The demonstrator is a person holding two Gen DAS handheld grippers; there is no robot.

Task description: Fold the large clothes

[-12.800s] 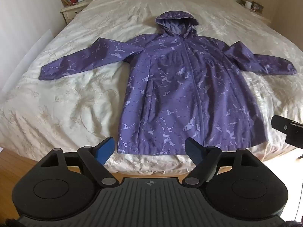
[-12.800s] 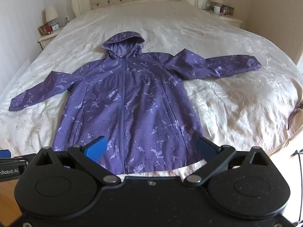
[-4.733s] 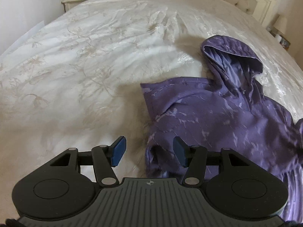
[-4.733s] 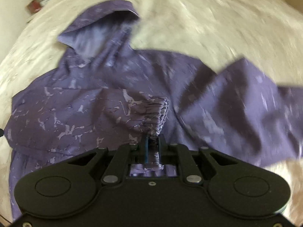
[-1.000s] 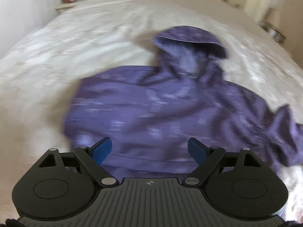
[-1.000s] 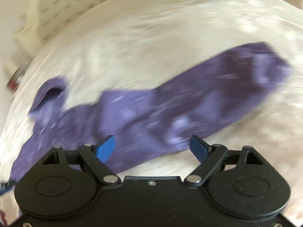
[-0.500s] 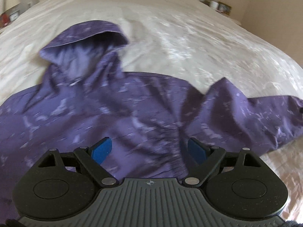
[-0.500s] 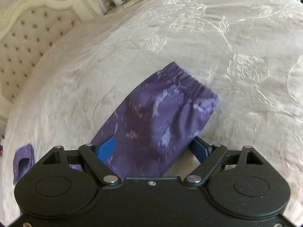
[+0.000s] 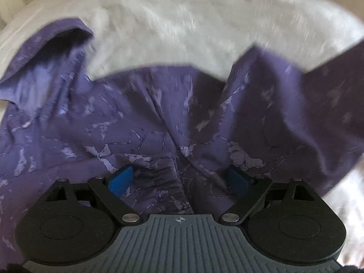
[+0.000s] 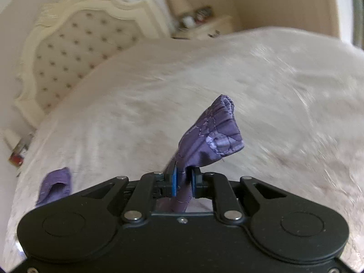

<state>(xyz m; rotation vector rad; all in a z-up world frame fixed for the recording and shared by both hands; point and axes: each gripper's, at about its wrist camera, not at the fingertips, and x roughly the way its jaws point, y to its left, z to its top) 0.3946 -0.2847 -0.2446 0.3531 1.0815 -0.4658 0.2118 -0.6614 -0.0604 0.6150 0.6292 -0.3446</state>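
Jacket: the purple patterned jacket (image 9: 141, 122) is lying spread on the bed (image 9: 182, 22), front up, with its hood (image 9: 45, 52) pointing toward the headboard (image 10: 75, 45).
Sleeve: one sleeve (image 9: 307, 104) is rising off the cover at the right of the left wrist view; its gathered cuff (image 10: 216, 134) is sticking up in the right wrist view.
Progress: the fold is looking early (a judgement). A gathered cuff-like bunch (image 9: 163, 177) is lying across the chest, suggesting one sleeve is already in; the lifted sleeve is not yet laid across, and the body and hood are remaining unfolded.
Right gripper (image 10: 183, 182): it is pinching the sleeve just behind the cuff, fingers pressed together on the cloth, with the cuff flaring out beyond the tips.
Left gripper (image 9: 179, 179): its fingers are standing spread wide, low over the chest of the jacket, gripping nothing; whether the pads (image 9: 120, 179) are touching cloth cannot be told.
Surroundings: a cream cover is lying under everything, and a nightstand (image 10: 204, 29) is sitting beyond, blurred.
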